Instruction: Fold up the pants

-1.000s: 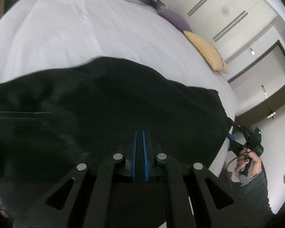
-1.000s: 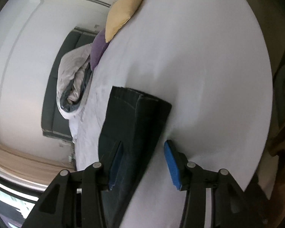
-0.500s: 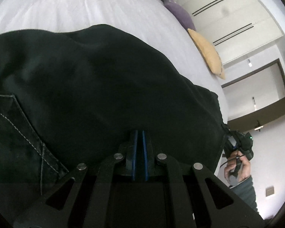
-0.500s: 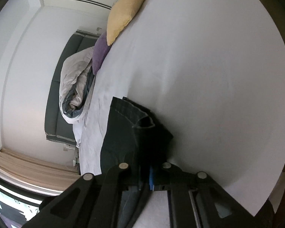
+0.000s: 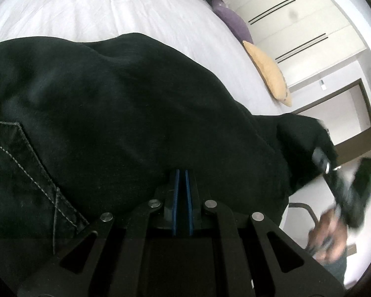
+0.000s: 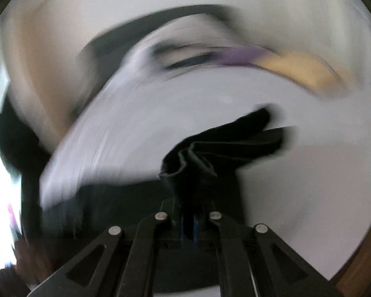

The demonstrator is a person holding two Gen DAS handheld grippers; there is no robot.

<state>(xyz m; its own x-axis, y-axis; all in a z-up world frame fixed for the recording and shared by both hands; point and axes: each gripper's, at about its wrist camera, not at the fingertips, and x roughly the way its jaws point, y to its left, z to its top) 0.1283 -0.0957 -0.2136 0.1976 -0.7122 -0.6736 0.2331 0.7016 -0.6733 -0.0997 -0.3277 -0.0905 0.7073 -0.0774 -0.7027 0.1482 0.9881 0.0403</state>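
While the black pants (image 5: 136, 113) drape over the white bed (image 5: 106, 7), the left gripper (image 5: 181, 180) has its jaws pressed together on the fabric beside a stitched pocket (image 5: 24, 173). The right gripper (image 6: 189, 220), blurred, pinches a bunched hem of the pants above the bed. A yellow pillow (image 5: 269, 71) and a purple pillow (image 5: 232, 21) lie at the bed's far edge.

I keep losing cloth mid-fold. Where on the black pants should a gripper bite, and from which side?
Judging by these grips, take the black pants at an outer edge, coming in flat from beyond the cloth. The left gripper is shut on one border and the right gripper on a bunched, layered end, with the span hanging between.
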